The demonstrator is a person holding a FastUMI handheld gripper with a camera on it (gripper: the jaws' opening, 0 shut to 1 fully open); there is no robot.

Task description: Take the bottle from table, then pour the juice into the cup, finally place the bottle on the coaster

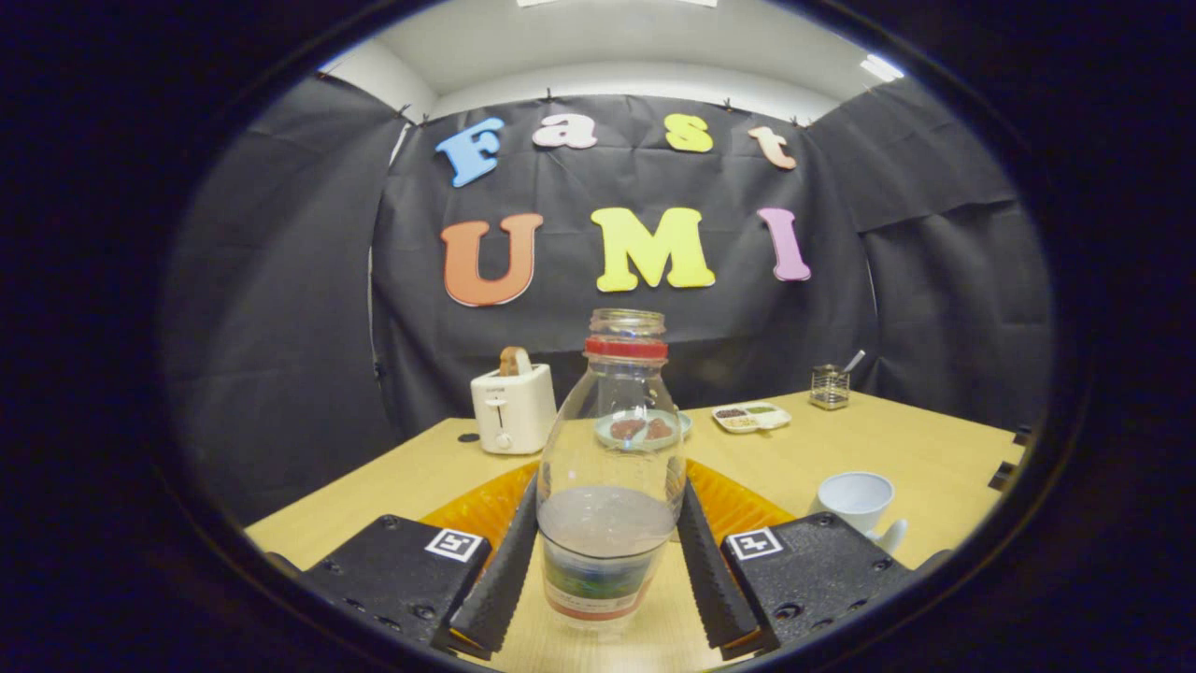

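Glass bottle [611,467], part-full, upright btwn gripper [607,570] jaws; empty cup [857,500] nearby.

Clear, glossy bottle [611,467], glass or plastic, can't tell which, w/ a smooth neck ring and a glossy printed label low on its body, stands upright between the gripper's [607,570] 2 fingers [500,570], whose ribbed, matt inner faces press its sides. Gripper blocks look like matt, grainy plastic w/ small screws. Table [925,458]: pale wood-grain top, smooth, low sheen. Mat [747,505] behind the bottle: ridged, translucent, shiny. Cup [858,500]: smooth, glazed-looking ceramic. Toaster [512,408]: smooth plastic-looking shell, satin finish. Caddy [829,387]: metal mesh. Tray [751,417]: glossy, smooth. Wall [280,327]: matt cloth, creased.
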